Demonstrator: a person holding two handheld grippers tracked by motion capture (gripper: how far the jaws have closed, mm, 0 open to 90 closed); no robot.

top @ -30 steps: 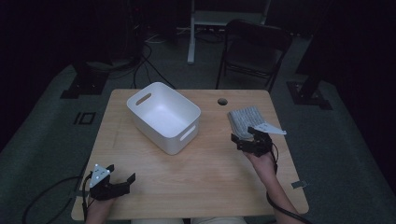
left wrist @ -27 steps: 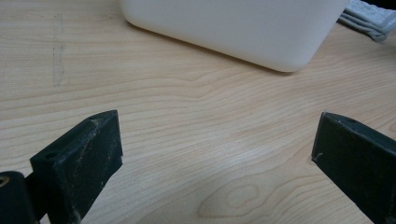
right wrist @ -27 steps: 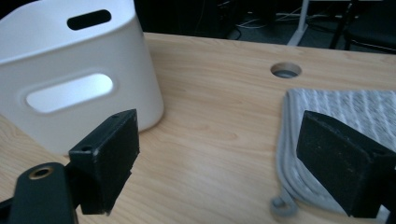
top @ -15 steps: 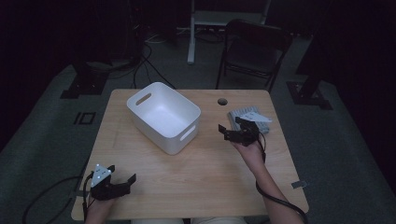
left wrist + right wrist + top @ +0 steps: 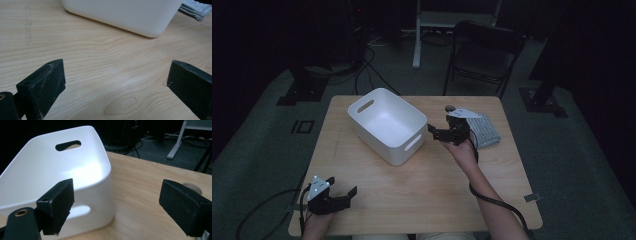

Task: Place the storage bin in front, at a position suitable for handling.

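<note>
While the room around it lies dark, the table (image 5: 412,200) shows pale wood with a flowing grain and a round hole (image 5: 450,108) near its far edge. On the dim carpet beyond stand a black folding chair (image 5: 484,52), a white desk leg (image 5: 416,35), dark stand bases (image 5: 298,90) to either side, and loose cables (image 5: 377,50).

A white bin (image 5: 386,124) sits toward the far left of the tabletop, turned at an angle, with slot handles in its end walls. A folded grey cloth (image 5: 484,131) lies flat near the far right edge, well apart from the bin.

The right gripper (image 5: 443,133) is held above the wood between bin and cloth, just beside the cloth and pointed at the bin; its jaws are spread wide with nothing between them. The left gripper (image 5: 343,196) rests at the near left corner, jaws likewise released and bare, facing the bin across open wood.
</note>
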